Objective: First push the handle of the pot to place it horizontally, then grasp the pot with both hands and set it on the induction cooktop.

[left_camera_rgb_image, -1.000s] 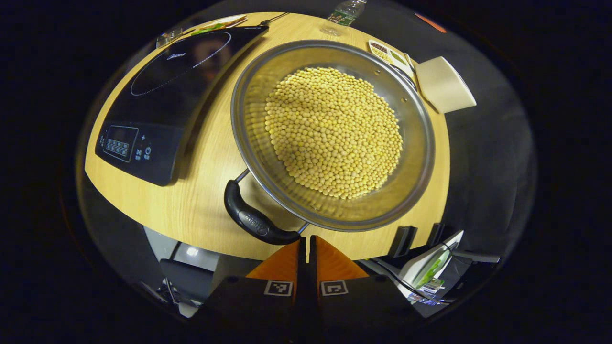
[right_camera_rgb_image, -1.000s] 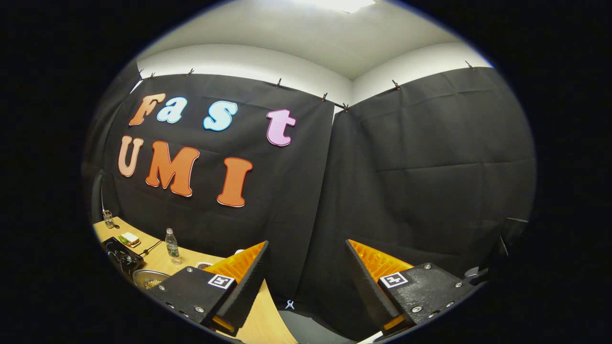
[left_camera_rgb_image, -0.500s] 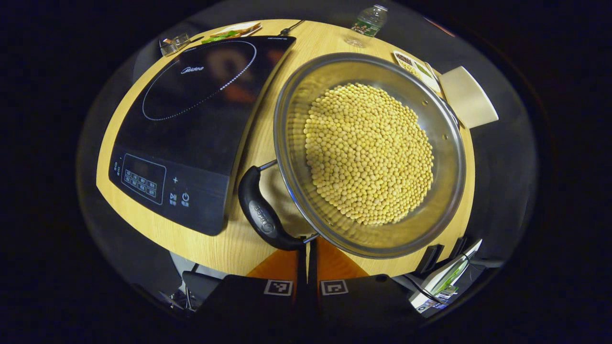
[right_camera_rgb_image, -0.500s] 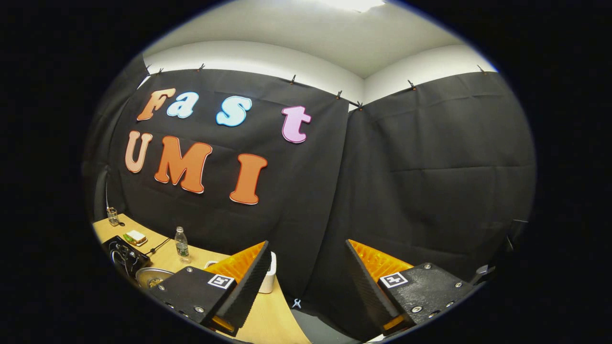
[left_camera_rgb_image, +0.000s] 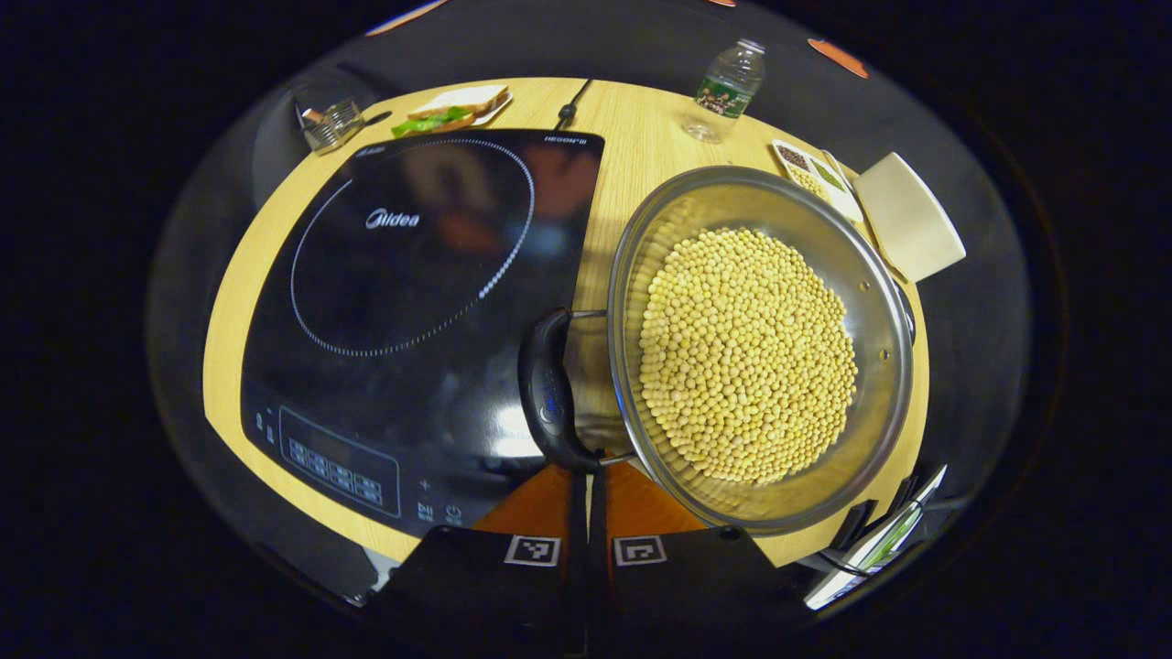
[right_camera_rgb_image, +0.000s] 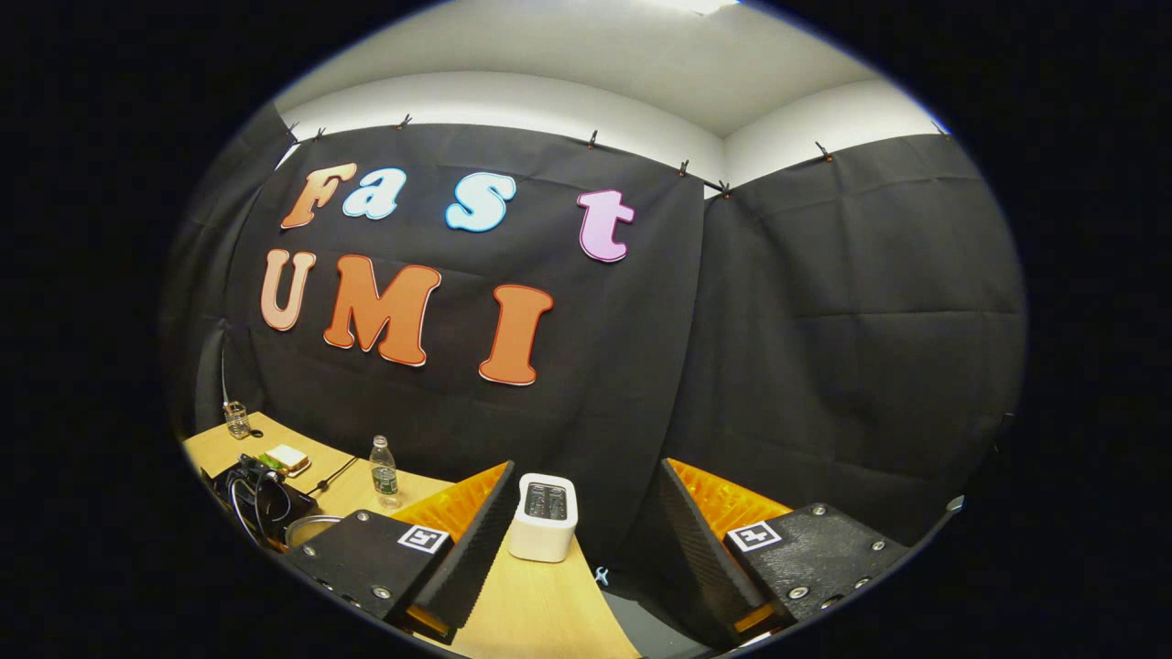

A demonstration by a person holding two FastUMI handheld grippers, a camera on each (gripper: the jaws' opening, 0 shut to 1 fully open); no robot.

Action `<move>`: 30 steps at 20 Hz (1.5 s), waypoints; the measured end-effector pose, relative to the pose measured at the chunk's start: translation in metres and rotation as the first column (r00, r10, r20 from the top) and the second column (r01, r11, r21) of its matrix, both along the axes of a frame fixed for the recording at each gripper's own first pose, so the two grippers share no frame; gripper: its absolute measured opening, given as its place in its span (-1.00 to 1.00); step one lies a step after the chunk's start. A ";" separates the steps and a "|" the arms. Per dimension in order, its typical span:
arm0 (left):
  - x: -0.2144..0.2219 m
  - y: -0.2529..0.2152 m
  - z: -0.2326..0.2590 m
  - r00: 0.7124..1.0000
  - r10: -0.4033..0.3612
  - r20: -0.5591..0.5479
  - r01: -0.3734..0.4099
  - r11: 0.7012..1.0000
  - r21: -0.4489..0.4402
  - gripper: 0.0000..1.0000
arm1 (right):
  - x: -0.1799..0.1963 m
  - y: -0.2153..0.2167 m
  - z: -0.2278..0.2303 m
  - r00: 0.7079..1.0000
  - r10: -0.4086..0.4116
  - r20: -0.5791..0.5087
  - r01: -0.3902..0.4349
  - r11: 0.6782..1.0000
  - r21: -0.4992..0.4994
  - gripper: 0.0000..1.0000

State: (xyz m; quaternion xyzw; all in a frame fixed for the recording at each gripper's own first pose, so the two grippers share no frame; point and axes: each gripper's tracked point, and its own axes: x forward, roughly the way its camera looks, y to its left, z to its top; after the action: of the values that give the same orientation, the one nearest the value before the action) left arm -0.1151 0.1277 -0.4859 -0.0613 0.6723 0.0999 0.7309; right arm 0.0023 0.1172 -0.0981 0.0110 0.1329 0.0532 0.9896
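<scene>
Two of my left gripper (left_camera_rgb_image: pixel 586 476) fingers sit pressed together with nothing between them, tips against the near end of the pot's handle (left_camera_rgb_image: pixel 548 394); I'd push sideways slowly, low on the handle, so the pot (left_camera_rgb_image: pixel 760 343) of beans turns flat on the table (left_camera_rgb_image: pixel 632 128) beside the cooktop (left_camera_rgb_image: pixel 412 302). My right gripper (right_camera_rgb_image: pixel 586 549) hangs wide apart and empty — its view adds the toaster (right_camera_rgb_image: pixel 544 517) near the booth wall.

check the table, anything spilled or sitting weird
Nothing spilled: the beans all sit inside the pot. One oddity: the pot's near black handle overhangs the induction cooktop edge while the pot itself is on the table beside it.
</scene>
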 end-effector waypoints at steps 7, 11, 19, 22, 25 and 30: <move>0.027 0.008 -0.002 0.990 -0.127 0.068 0.129 0.991 -0.030 -0.84 | 0.000 0.025 -0.014 0.998 0.002 -0.058 -0.001 1.000 0.010 0.91; 0.045 0.015 0.010 0.975 -0.194 0.109 0.197 0.980 -0.022 -0.84 | 0.002 0.040 -0.025 0.996 0.015 -0.084 -0.016 1.000 -0.008 0.90; 0.060 0.013 0.054 0.947 -0.251 0.202 0.242 0.968 0.070 -0.84 | 0.004 0.100 -0.082 0.969 0.114 -0.221 -0.115 0.993 0.006 0.90; 0.052 0.015 0.084 0.927 -0.257 0.272 0.245 0.966 0.076 -0.82 | 0.004 0.129 -0.103 0.946 0.172 -0.276 -0.171 0.985 0.028 0.91; 0.054 0.024 0.136 0.894 -0.279 0.350 0.251 0.960 0.123 -0.29 | 0.006 0.154 -0.125 0.921 0.220 -0.320 -0.215 0.975 0.052 0.91; 0.072 0.017 0.174 0.876 -0.217 0.431 0.203 0.976 0.078 0.72 | 0.005 0.188 -0.169 0.871 0.271 -0.410 -0.258 0.962 0.090 0.91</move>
State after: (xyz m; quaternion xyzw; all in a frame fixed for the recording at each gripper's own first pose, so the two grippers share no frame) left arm -0.0431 0.1442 -0.3114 0.0022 0.4924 0.0140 0.8703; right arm 0.0077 0.3051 -0.2671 0.0197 0.3413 0.1866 0.9210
